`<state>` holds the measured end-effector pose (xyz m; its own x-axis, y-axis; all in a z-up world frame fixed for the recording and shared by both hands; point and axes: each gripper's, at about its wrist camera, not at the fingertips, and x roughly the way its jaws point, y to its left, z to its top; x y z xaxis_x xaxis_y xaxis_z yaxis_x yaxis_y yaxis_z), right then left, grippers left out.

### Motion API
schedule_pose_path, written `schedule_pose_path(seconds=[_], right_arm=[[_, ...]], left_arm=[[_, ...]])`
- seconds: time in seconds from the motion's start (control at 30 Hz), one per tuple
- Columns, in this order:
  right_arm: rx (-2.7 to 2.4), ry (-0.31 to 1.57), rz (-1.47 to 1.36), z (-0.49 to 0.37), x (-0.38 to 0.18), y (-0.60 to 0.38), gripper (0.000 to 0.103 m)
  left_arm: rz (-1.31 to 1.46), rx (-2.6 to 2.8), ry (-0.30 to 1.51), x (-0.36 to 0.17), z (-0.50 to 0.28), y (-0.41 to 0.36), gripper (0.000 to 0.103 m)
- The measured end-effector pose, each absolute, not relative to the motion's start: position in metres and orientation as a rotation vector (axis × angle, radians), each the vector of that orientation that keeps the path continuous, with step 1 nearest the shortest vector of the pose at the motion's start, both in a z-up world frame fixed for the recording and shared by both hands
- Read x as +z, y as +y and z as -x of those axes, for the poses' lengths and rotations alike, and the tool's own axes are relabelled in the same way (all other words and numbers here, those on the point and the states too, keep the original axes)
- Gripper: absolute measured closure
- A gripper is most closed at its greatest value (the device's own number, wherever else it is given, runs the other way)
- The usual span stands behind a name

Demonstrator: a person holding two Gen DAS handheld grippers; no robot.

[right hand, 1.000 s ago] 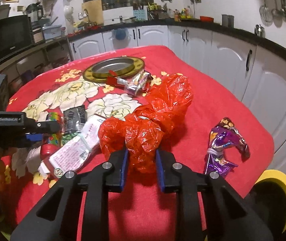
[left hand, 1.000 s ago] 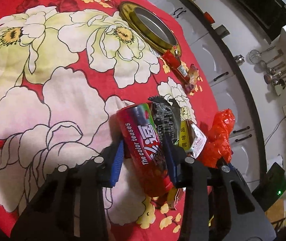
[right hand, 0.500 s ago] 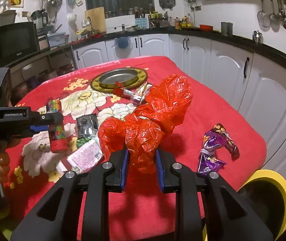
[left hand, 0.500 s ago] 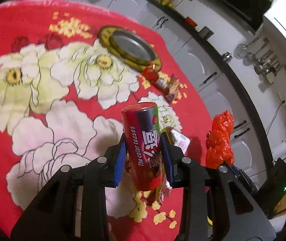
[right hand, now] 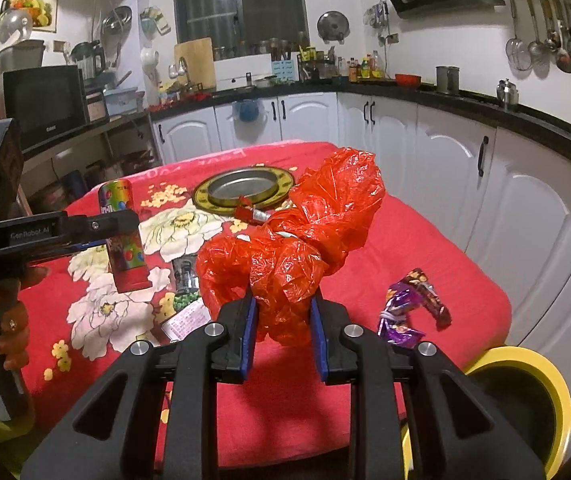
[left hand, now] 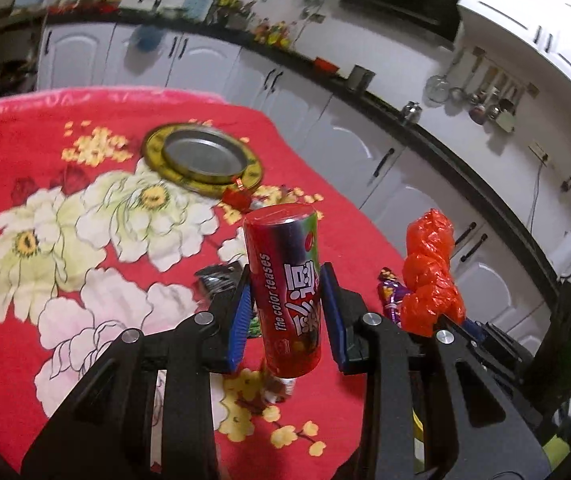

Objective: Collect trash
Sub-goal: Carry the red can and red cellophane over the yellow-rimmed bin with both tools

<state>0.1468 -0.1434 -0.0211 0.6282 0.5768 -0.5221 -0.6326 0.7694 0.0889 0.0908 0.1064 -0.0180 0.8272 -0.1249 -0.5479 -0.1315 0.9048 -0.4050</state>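
1. Trash items are shown mid-collection: a red candy tube (left hand: 283, 292), printed "The color teases", is clamped between the blue pads of the left gripper (left hand: 285, 312), whose jaws stand narrowly apart at the tube's width.
2. Compared with a second ago, when the tube lay on its side among the wrappers, it has been lifted clear of the red floral tablecloth (left hand: 45, 160) and turned nearly upright; in the right wrist view it hangs at middle left of the frame (right hand: 123, 236).
3. A crumpled red plastic bag (right hand: 297, 248) is pinched by the right gripper (right hand: 281, 320), jaws nearly closed on its lower folds, and has been raised slightly as well.
4. Judged from this, two pieces are secured and ready for disposal.
5. Left on the cloth: a purple wrapper (right hand: 409, 304) at right, a black packet (right hand: 185, 276) and a white-labelled packet (right hand: 185, 320) below centre, and a red wrapper (right hand: 251, 210) touching the gold-rimmed metal plate (right hand: 201, 196).
6. Open cloth lies in the lower centre; a yellow-rimmed bin (right hand: 525, 364) stands beyond the table edge, lower right.
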Motion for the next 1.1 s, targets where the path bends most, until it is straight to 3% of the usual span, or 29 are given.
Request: schedule_pose_path(seconds=[1.1], right_arm=[[0.498, 0.482, -0.001, -0.131, 0.003, -0.25, 0.081]], left_arm=[[0.267, -0.241, 0.559, 0.013, -0.115, -0.018, 0.078]])
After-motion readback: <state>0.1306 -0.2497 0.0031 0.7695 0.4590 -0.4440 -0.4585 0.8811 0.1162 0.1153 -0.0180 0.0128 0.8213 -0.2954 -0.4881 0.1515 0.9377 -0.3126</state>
